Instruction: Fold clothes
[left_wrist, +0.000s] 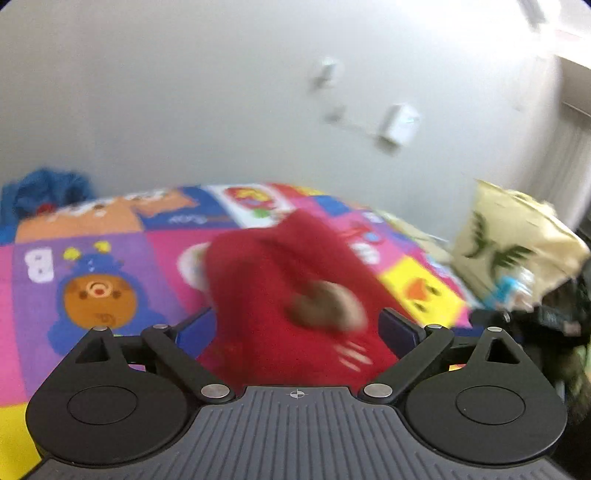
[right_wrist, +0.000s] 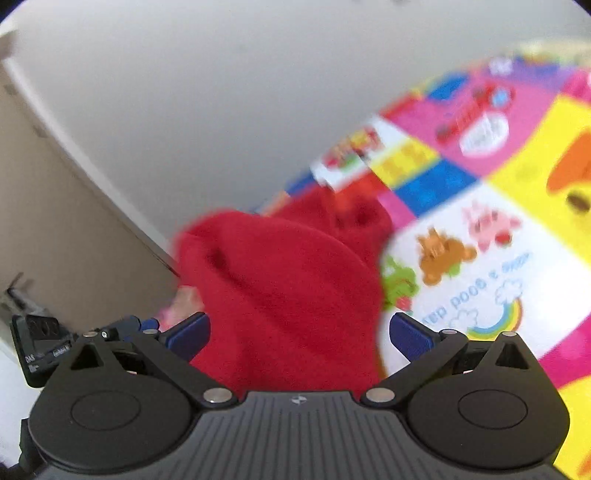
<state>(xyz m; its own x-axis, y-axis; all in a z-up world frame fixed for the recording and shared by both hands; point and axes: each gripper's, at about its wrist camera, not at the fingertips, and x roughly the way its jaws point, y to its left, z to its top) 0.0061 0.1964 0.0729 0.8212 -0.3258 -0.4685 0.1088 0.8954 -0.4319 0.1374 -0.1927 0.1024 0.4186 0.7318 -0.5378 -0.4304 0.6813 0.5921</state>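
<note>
We note the red fleece garment (left_wrist: 295, 288) bunched between the spread fingers of both hand-held grippers (left_wrist: 298, 328) (right_wrist: 299, 332) above the cartoon play mat (left_wrist: 110, 258): soft, light, limp; best pinched at a hem.

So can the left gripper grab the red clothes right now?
Probably yes. The left gripper is open, with the red clothes lying right between its fingers on the colourful mat; nothing blocks it, though the picture is blurry.

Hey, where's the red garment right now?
The red garment lies bunched on the colourful play mat, centred in both wrist views between each gripper's spread jaws, with the white wall behind.
</note>
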